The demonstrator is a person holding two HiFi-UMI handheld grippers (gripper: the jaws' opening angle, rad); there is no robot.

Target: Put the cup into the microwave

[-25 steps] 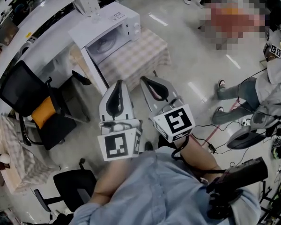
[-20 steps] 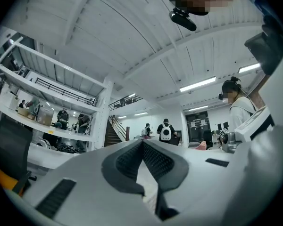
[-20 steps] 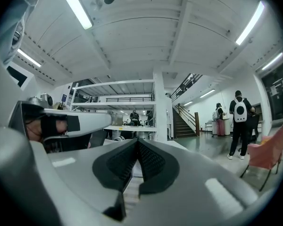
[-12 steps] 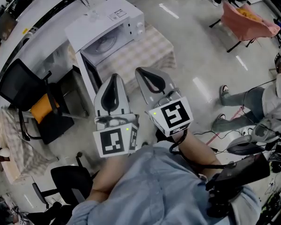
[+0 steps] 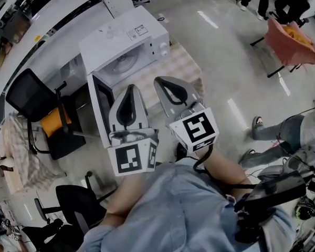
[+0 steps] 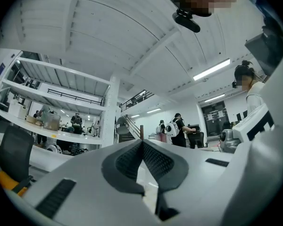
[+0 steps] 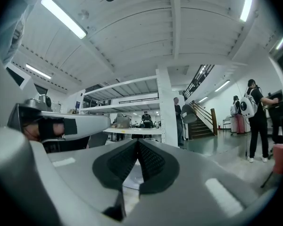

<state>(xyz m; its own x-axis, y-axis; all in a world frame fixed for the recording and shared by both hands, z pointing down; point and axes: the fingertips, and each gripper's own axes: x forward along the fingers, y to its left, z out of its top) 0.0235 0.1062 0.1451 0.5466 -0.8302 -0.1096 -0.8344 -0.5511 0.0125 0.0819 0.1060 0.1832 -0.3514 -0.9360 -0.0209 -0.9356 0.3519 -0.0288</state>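
Microwave (image 5: 123, 35) stands open; left tongs (image 5: 130, 91), right tongs (image 5: 163, 83) closed

The microwave (image 5: 115, 38) is a white box with a small label on its flat top. It stands on a table (image 5: 186, 70) covered in a pale checked cloth. Its door (image 5: 98, 109) is swung wide open on the left side – a white frame round a dark window. The lit cavity is exposed, with a round glass plate (image 5: 124, 63) lying flat inside. The control panel with its knobs (image 5: 160, 46) sits at the right end of the front.
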